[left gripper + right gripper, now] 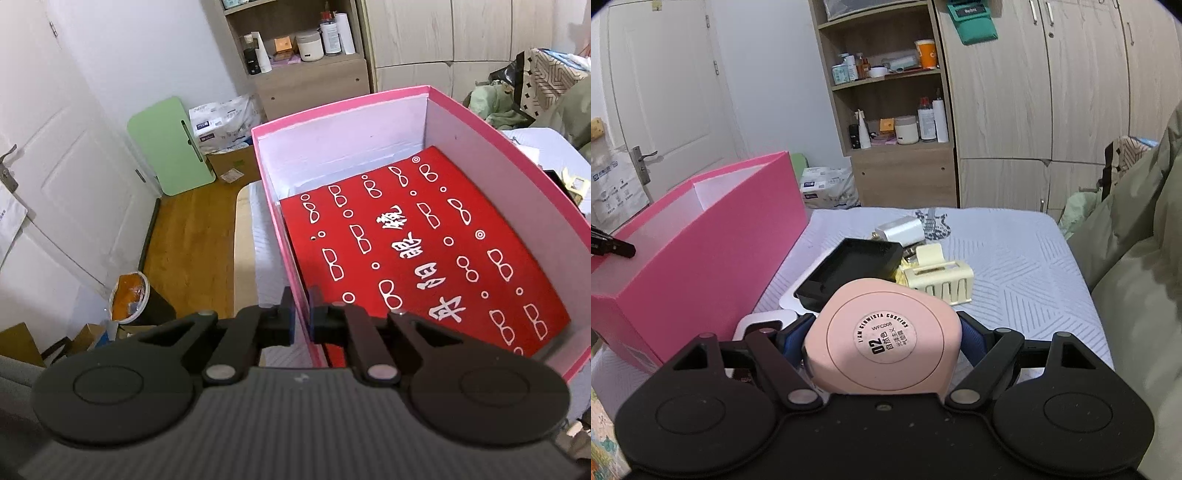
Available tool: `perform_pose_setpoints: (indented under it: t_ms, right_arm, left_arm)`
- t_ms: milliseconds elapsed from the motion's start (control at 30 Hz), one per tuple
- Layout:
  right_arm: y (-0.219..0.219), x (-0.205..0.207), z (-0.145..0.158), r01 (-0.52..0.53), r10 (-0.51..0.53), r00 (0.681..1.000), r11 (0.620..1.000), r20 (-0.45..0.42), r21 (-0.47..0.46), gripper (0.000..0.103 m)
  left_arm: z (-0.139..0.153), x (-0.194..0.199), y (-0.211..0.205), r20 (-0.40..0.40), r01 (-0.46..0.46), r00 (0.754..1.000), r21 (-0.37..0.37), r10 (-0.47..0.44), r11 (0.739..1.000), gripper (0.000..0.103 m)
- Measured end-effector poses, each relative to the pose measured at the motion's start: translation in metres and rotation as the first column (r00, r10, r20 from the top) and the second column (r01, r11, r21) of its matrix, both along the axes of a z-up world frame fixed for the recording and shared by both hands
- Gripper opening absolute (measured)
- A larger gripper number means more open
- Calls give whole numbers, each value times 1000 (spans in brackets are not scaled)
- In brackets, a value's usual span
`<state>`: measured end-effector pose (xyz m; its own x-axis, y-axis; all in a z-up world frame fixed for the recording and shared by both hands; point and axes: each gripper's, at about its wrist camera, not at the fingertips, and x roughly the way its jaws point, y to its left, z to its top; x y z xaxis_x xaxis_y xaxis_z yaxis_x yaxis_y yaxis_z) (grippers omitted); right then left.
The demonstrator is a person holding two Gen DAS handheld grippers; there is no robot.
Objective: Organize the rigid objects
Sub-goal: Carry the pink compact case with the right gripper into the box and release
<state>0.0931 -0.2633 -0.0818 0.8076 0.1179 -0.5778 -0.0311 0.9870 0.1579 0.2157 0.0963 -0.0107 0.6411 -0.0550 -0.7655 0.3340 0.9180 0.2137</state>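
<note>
The pink box point(406, 110) is being steadied by the left gripper point(302, 314), whose fingers are being pinched on the box's near-left wall, one pad outside and one inside. A red printed sheet point(424, 251) is lying flat on the box floor. In the right wrist view the box point(713, 236) is standing on the left of the quilted surface point(1015, 258).

The pink cushion compact point(882, 339) is being clamped by the right gripper point(882, 341), its blue pads point(971, 332) pressed against the case's two sides, label turned toward the camera. It is being held near, just in front of the pile: a black tray point(849, 269), a cream hair claw point(938, 277) and a white charger point(899, 229) farther off.

Several risks are being judged here. The compact's rounded, smooth sides are probably offering little purchase, so it may be squeezed out if tilted during transfer. The thin box wall is likely to be bent or the box tipped if the left grip is pulled sideways. The tall right wall may be struck if the compact is carried across too low, and the tray may be nudged on the way.
</note>
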Motion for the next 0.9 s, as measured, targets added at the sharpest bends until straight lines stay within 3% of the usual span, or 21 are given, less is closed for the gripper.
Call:
perform_pose_setpoints:
  t_ms: [167, 233, 367, 467, 600, 700, 900]
  right_arm:
    - [5, -4, 17, -22, 23, 999, 999, 26, -27, 84]
    - [9, -2, 30, -45, 47, 998, 998, 42, -46, 84]
    - [25, 11, 71, -158, 163, 983, 985, 84, -61, 84]
    - [45, 30, 102, -293, 293, 953, 956, 73, -13, 84]
    - [91, 67, 128, -449, 451, 892, 891, -18, 74, 84]
    - [128, 94, 130, -502, 516, 850, 854, -105, 137, 84]
    - [180, 146, 109, -498, 531, 808, 847, -255, 187, 84]
  left_arm:
    - [3, -9, -4, 3, 33, 999, 38, -33, 999, 7]
    - [5, -8, -2, -6, 37, 999, 20, -37, 999, 7]
    - [9, 1, 3, -11, 35, 999, -35, -35, 999, 8]
    - [7, 9, 7, -37, 33, 999, -62, -35, 998, 8]
    - [4, 16, 18, -81, 19, 996, -120, -29, 993, 8]
    - [3, 14, 23, -90, 24, 995, -156, -38, 987, 9]
    - [2, 19, 39, -114, 3, 993, -242, -31, 970, 11]
